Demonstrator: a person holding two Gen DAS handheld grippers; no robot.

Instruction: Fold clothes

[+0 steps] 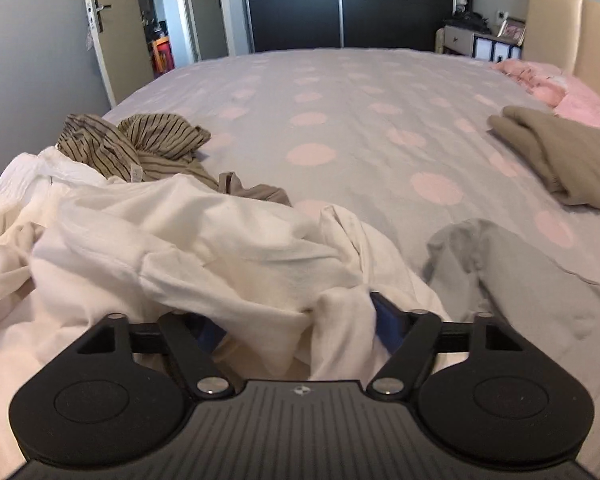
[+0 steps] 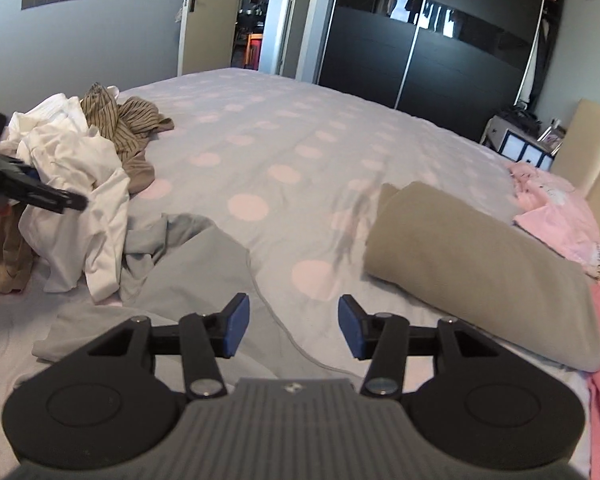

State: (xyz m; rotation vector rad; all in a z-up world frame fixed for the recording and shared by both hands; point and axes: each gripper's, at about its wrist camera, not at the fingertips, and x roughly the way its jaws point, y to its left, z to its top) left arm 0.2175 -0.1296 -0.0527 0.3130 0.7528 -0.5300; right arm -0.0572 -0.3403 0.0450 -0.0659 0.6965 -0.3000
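A crumpled white garment (image 1: pixel 188 240) lies at the bed's near left; it also shows in the right wrist view (image 2: pixel 80 184). My left gripper (image 1: pixel 300 324) has its jaws wide apart with white cloth bunched between them, the left pad mostly hidden by fabric. It shows from the side in the right wrist view (image 2: pixel 40 194). My right gripper (image 2: pixel 294 326) is open and empty above a flat grey garment (image 2: pixel 196 280), also in the left wrist view (image 1: pixel 520 280). A striped brown garment (image 1: pixel 140 148) lies behind the white one.
The bed (image 1: pixel 340 120) has a grey cover with pink dots. A folded tan garment (image 2: pixel 472 264) lies at the right, with pink clothes (image 2: pixel 560 224) beside the headboard. A dark wardrobe (image 2: pixel 420 40) and an open door (image 2: pixel 196 20) stand beyond.
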